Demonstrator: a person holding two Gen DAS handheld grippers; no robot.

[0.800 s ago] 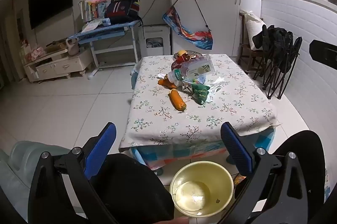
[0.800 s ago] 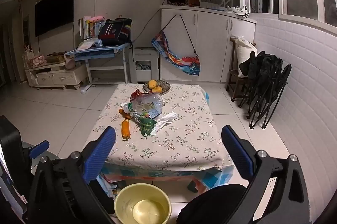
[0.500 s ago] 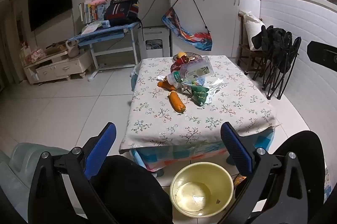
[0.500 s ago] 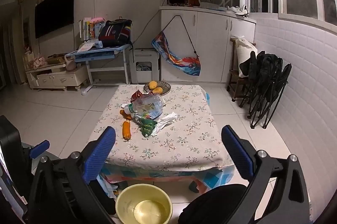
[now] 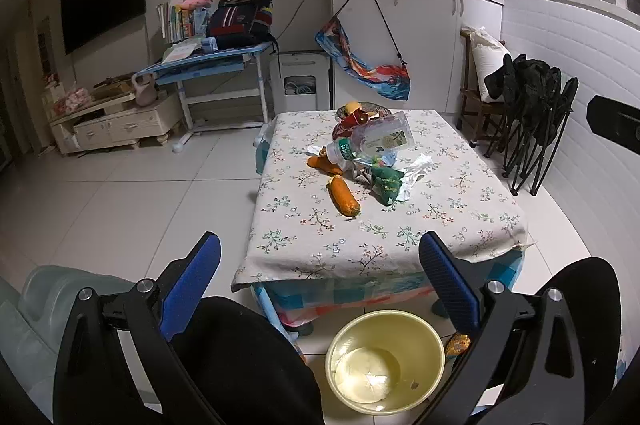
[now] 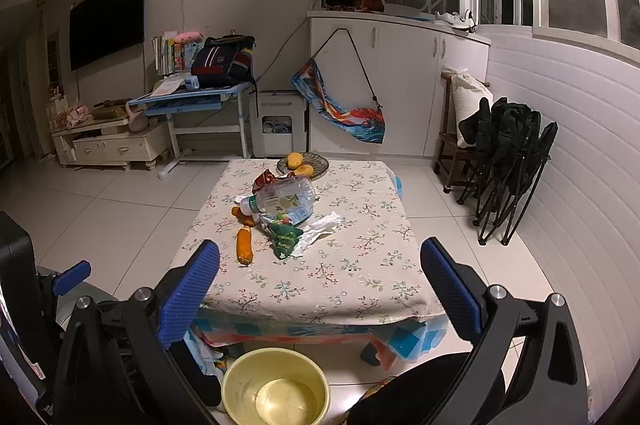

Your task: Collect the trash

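While both grippers hang back with jaws spread wide and empty, the trash waits well ahead on the surface (image 5: pixel 460 225).

Beyond the left gripper (image 5: pixel 320 285) and right gripper (image 6: pixel 320 289), a bottle (image 5: pixel 372 141), green packet (image 5: pixel 386 181), tissue (image 6: pixel 320 227) and orange tube (image 5: pixel 344 195) lie tangled. Grabbing one could drag its neighbours off the edge, or sweep up the fruit (image 6: pixel 298 163) behind. Dropped pieces may miss the yellow bin (image 6: pixel 276 385) just below the jaws.

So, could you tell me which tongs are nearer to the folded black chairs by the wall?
Right. The right tongs have the chairs ahead on their right; the left tongs sit on the far side of the right ones, further from the chairs.
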